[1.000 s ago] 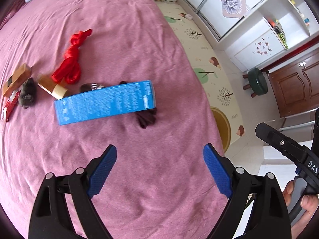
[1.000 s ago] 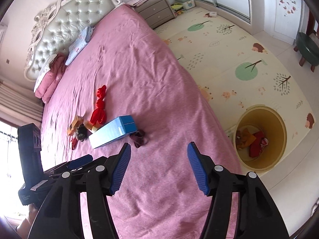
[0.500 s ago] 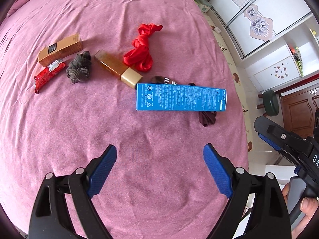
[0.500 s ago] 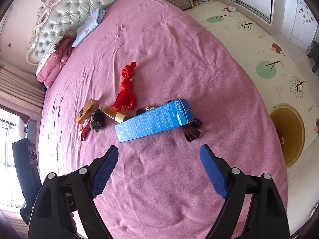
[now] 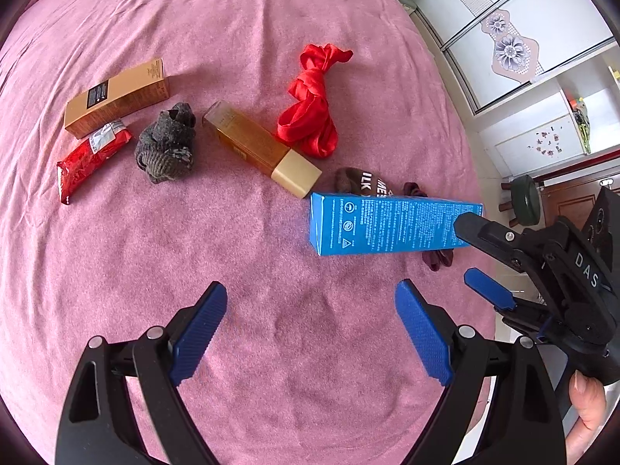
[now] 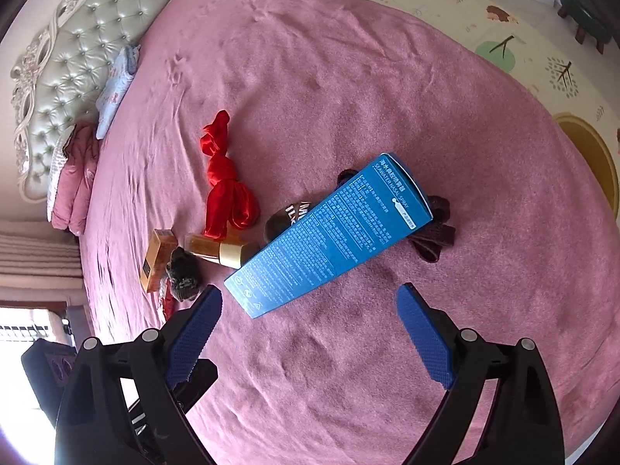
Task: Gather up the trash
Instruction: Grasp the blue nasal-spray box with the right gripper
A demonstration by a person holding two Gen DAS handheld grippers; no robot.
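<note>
A pink bedspread [image 6: 348, 77] covers the bed below a tufted headboard [image 6: 77, 69]. A patterned play mat [image 6: 503, 31] and green stool [image 5: 524, 201] occupy the floor.

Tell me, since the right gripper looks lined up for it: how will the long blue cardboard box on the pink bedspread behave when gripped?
The long blue cardboard box looks like thin retail carton, so it is probably light and may dent under a hard squeeze. Its flat sides should not roll. One end rests on the dark maroon cloth, so it may tilt or pivot if pushed.
</note>
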